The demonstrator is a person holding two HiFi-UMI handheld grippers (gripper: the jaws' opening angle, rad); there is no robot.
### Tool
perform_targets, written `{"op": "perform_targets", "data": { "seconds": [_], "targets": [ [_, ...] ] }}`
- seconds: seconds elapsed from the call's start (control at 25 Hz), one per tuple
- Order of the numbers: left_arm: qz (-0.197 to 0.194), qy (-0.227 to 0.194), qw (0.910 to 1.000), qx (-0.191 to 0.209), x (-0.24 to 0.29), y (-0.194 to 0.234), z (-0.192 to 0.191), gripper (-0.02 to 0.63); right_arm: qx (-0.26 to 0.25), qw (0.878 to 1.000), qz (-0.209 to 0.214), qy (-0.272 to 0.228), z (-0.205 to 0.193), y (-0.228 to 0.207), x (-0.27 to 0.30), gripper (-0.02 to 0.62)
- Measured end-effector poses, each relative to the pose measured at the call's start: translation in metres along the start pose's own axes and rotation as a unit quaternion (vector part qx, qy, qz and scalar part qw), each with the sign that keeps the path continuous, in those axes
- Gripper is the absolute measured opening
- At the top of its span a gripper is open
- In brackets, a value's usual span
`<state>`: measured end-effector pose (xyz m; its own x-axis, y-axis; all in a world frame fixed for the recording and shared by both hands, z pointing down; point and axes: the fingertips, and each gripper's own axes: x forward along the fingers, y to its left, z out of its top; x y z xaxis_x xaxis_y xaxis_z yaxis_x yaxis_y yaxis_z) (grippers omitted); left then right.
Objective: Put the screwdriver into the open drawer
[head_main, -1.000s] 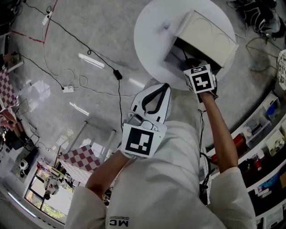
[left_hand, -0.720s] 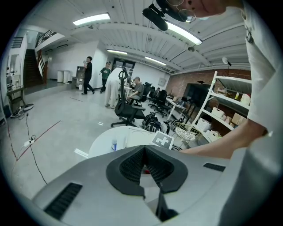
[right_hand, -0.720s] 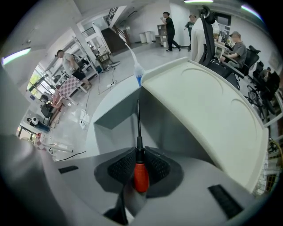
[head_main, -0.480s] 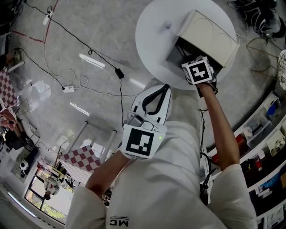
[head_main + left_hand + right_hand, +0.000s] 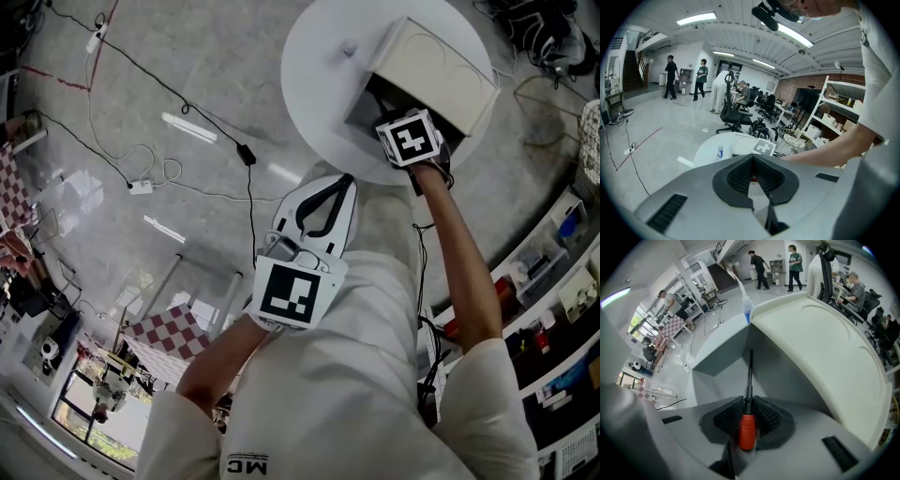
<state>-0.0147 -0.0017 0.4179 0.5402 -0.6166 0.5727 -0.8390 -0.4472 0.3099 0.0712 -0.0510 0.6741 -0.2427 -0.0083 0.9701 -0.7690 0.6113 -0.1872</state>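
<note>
My right gripper (image 5: pixel 748 414) is shut on a screwdriver (image 5: pixel 748 425) with a red handle, its black shaft pointing into the open grey drawer (image 5: pixel 722 366) of a cream cabinet (image 5: pixel 820 348). In the head view the right gripper (image 5: pixel 403 127) sits at the drawer (image 5: pixel 361 108) mouth, under the cabinet (image 5: pixel 441 70), on a round white table (image 5: pixel 319 56). The screwdriver is hidden there by the marker cube. My left gripper (image 5: pixel 323 211) is held close to the person's chest, away from the table; its jaws (image 5: pixel 752 174) meet at the tips with nothing between them.
A small white bottle with a blue band (image 5: pixel 349 47) stands on the table left of the cabinet. Cables and a power strip (image 5: pixel 141 186) lie on the floor at left. Shelves with boxes (image 5: pixel 553 281) stand at right. People and office chairs (image 5: pixel 731 112) are farther off.
My right gripper has moved slightly up and toward the drawer opening with the screwdriver. The left gripper has stayed put.
</note>
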Motion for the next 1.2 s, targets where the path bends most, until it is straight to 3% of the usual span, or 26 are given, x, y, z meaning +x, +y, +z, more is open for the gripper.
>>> {"op": "perform_targets", "data": {
  "seconds": [0.68, 0.92, 1.2],
  "targets": [
    [-0.015, -0.025, 0.9993, 0.024, -0.009, -0.006, 0.022, 0.011, -0.002, 0.999, -0.012, -0.04, -0.002, 0.008, -0.038, 0.145],
    [-0.016, -0.034, 0.9987, 0.035, -0.018, -0.007, 0.03, 0.011, -0.005, 0.997, -0.027, -0.073, 0.003, 0.015, -0.063, 0.088],
    [-0.014, -0.057, 0.9976, 0.038, -0.031, -0.006, 0.045, 0.011, 0.011, 0.992, -0.037, -0.122, 0.013, 0.023, -0.106, 0.071]
  ]
}}
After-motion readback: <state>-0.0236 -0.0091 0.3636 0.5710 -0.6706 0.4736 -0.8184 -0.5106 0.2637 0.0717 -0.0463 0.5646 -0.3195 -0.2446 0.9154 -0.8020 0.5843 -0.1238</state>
